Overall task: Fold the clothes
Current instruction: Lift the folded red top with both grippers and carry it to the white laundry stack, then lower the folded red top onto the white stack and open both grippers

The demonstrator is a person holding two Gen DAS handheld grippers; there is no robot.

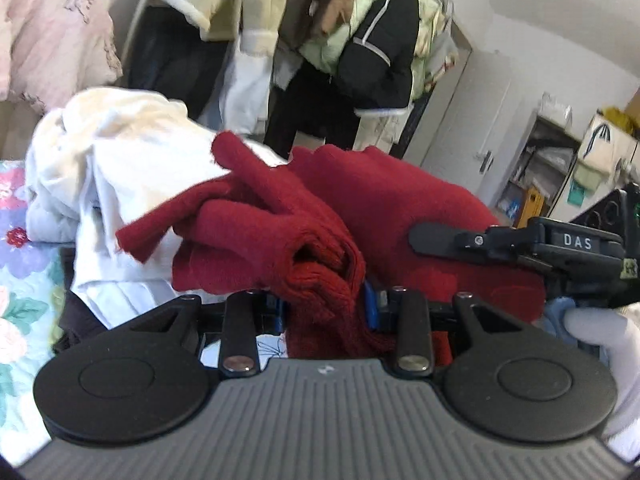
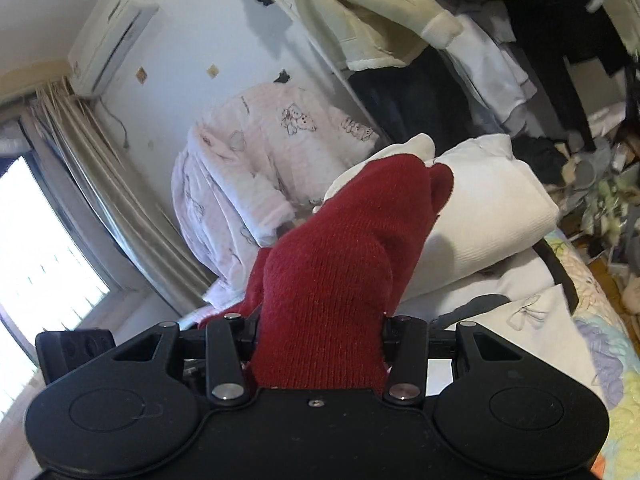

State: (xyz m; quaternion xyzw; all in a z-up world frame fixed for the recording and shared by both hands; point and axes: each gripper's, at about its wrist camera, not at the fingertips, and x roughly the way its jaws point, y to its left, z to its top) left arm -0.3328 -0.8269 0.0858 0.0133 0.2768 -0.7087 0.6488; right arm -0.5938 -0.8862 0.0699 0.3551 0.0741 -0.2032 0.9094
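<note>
A dark red knitted garment (image 1: 360,216) is held up between both grippers, bunched and draped. My left gripper (image 1: 324,304) is shut on a ribbed fold of it, and the cloth hides the fingertips. In the left wrist view the right gripper (image 1: 448,240) reaches in from the right, its black finger lying on the red knit, with a white-gloved hand (image 1: 600,336) behind it. In the right wrist view the red garment (image 2: 340,264) fills the jaws of my right gripper (image 2: 320,328), which is shut on it.
A heap of white clothes (image 1: 104,160) lies on the floral bedspread (image 1: 20,280) behind the red garment. A pink quilt (image 2: 248,168) is piled by the curtain and window. Coats hang on a rack (image 1: 320,32). Shelves (image 1: 536,168) stand at the far right.
</note>
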